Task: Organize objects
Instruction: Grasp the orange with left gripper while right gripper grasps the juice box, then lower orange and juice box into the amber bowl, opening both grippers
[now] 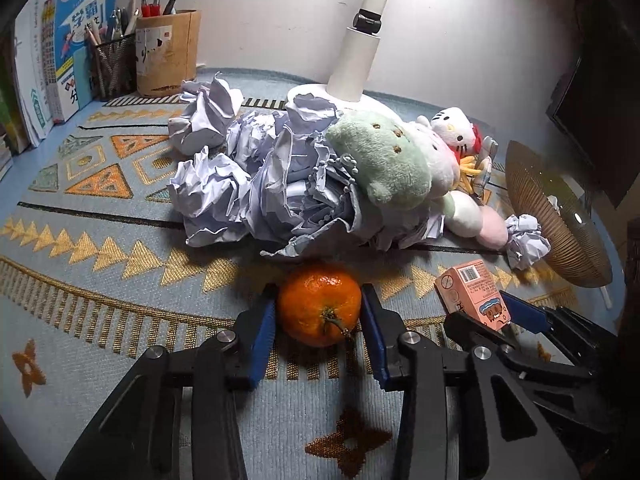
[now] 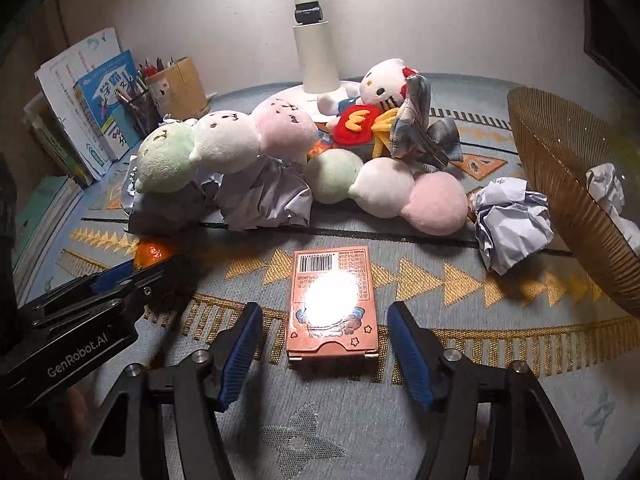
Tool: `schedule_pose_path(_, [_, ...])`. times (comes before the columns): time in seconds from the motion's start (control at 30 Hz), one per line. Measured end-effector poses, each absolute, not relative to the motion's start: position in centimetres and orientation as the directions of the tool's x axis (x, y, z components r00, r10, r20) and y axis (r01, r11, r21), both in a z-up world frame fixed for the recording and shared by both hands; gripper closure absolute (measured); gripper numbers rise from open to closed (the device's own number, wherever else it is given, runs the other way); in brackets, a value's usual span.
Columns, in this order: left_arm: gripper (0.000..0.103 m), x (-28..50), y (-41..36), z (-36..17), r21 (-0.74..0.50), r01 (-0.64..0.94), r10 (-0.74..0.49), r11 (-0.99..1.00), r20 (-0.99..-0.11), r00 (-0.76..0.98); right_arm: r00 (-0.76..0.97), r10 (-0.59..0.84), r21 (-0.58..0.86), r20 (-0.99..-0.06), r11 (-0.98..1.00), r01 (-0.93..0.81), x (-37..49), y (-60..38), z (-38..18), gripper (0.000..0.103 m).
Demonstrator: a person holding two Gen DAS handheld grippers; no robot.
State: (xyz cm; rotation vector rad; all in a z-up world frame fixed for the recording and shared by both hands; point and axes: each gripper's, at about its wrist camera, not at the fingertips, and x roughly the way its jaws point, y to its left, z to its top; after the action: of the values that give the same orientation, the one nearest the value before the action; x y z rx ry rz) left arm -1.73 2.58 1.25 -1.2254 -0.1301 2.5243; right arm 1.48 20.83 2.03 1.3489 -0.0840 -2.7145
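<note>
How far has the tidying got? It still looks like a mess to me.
Barely started. Done: one paper ball seems to lie in the woven basket. In hand: the left fingers clamp the orange; the right fingers straddle the pink box, not touching it. Left: the crumpled paper pile and plush toys on the mat.

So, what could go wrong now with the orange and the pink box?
The orange is round; held only at its sides by the jaws of the left gripper, it may slip and roll into the crumpled paper. The right gripper straddles the pink box with gaps, off-centre, so closing may push it askew. Both grippers are close and may bump.
</note>
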Motion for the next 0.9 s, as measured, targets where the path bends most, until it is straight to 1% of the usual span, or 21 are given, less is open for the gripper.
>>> schedule_pose_path(0.03, [0.066, -1.3, 2.6, 1.4, -0.214, -0.257, 0.327, -0.943, -0.745, -0.581, -0.600, -0.139, 0.110, -0.788, -0.990, 0.084, 1.7, 20.9, 2.0, 0.062])
schedule_pose_path(0.17, [0.066, 1.8, 2.7, 1.9, -0.230, -0.313, 0.378, -0.922, -0.716, -0.587, -0.611, -0.205, 0.175, -0.765, -0.979, 0.109, 4.2, 22.4, 2.7, 0.063])
schedule_pose_path(0.23, [0.066, 3.6, 2.9, 2.3, -0.233, -0.340, 0.399, -0.911, -0.705, -0.586, -0.629, -0.224, 0.185, -0.744, -0.974, 0.129, 6.1, 23.2, 3.5, 0.063])
schedule_pose_path(0.4, [0.066, 7.2, 4.4, 2.9, -0.262, -0.397, 0.461, -0.879, -0.677, -0.573, -0.663, -0.162, 0.135, -0.731, -0.987, 0.092, 10.2, 26.2, 5.0, 0.062])
schedule_pose_path(0.5, [0.066, 8.3, 5.7, 2.8, -0.281, -0.415, 0.486, -0.865, -0.671, -0.560, -0.655, -0.131, 0.119, -0.744, -0.991, 0.063, 11.4, 27.9, 4.6, 0.062])
schedule_pose_path(0.6, [0.066, 9.1, 6.9, 2.7, -0.292, -0.438, 0.510, -0.850, -0.666, -0.545, -0.643, -0.134, 0.133, -0.754, -0.990, 0.050, 12.4, 29.4, 3.6, 0.062])
schedule_pose_path(0.77, [0.066, 9.6, 8.6, 1.9, -0.255, -0.456, 0.489, -0.853, -0.696, -0.526, -0.601, -0.154, 0.166, -0.784, -0.985, 0.036, 12.8, 30.2, 1.9, 0.061])
schedule_pose_path(0.9, [0.066, 9.5, 8.8, 1.2, -0.254, -0.449, 0.480, -0.857, -0.712, -0.512, -0.613, -0.141, 0.151, -0.777, -0.988, 0.036, 12.8, 29.9, 1.9, 0.060])
